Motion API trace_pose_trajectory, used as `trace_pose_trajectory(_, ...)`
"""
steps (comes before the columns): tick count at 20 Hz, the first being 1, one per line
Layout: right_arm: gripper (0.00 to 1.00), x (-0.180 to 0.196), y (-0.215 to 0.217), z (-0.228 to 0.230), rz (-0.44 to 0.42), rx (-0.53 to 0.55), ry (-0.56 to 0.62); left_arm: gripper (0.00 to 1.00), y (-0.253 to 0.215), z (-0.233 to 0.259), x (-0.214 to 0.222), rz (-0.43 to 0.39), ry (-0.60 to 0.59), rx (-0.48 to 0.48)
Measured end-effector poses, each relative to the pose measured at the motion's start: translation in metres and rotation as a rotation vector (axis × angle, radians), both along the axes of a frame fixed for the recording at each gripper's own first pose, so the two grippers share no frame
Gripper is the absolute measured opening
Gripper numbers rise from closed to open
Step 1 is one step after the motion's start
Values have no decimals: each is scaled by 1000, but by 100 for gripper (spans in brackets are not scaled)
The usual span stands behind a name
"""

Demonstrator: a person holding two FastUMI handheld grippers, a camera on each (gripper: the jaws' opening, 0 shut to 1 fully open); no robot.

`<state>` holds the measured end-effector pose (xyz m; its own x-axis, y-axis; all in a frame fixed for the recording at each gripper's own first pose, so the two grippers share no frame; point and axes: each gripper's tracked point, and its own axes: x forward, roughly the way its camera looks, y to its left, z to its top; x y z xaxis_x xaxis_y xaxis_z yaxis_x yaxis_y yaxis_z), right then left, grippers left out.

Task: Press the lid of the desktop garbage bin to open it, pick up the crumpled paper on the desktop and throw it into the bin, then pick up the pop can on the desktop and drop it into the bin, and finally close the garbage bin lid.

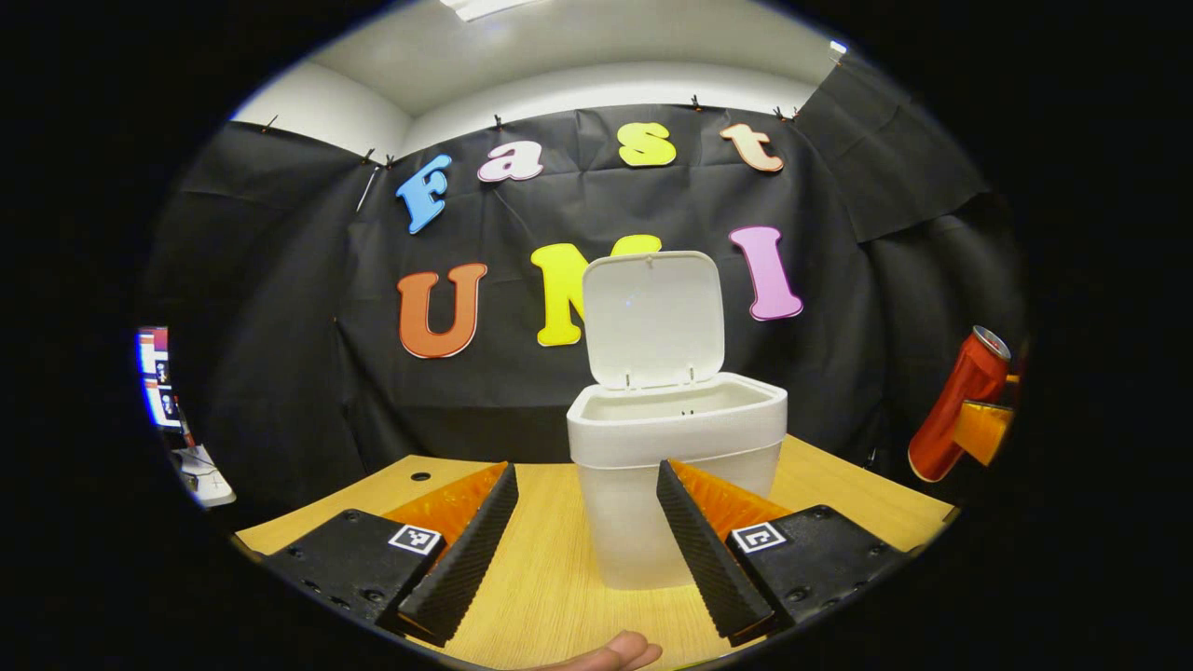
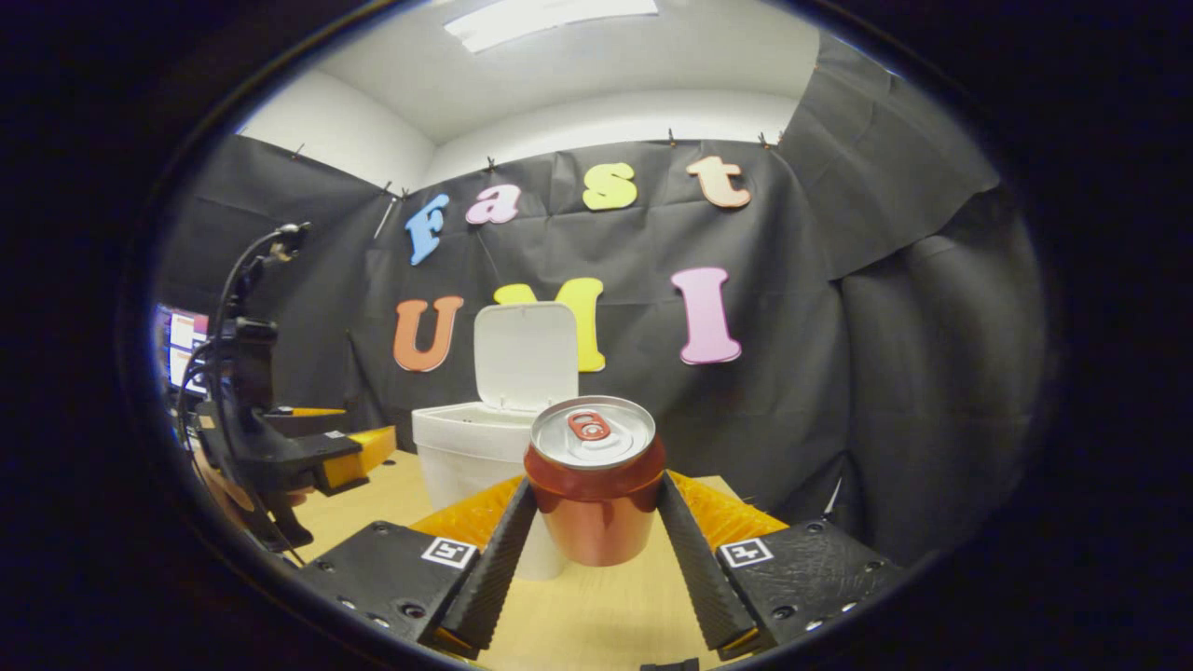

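The white desktop bin stands on the wooden table with its lid flipped up and open. My left gripper is open just in front of the bin, with nothing between its fingers. My right gripper is shut on the red pop can, which it holds upright above the table, top towards the camera. In the right gripper view the bin sits behind and left of the can. In the left gripper view the can hangs tilted at the far right in the right gripper.
The table has a small round hole at its back left. A monitor and a white device sit off the table's left side. My left gripper and a hand show left of the bin.
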<state>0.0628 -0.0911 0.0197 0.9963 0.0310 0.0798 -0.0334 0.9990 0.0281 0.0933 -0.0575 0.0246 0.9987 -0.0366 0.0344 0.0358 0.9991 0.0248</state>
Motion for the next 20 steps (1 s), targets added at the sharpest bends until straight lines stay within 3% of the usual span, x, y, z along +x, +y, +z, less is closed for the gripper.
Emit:
trace_pose_trajectory(5, 79, 3, 11, 1, -5, 3, 11, 97, 27, -16, -17, 22, -13, -19)
trace_pose_trajectory(10, 80, 5, 36, -5, 32, -50, 43, 97, 34, -31, -29, -23, 32, -55)
trace_pose_trajectory(20, 79, 27, 109, 63, 107, -144, 43, 97, 50, -25, -49, -23, 13, -30)
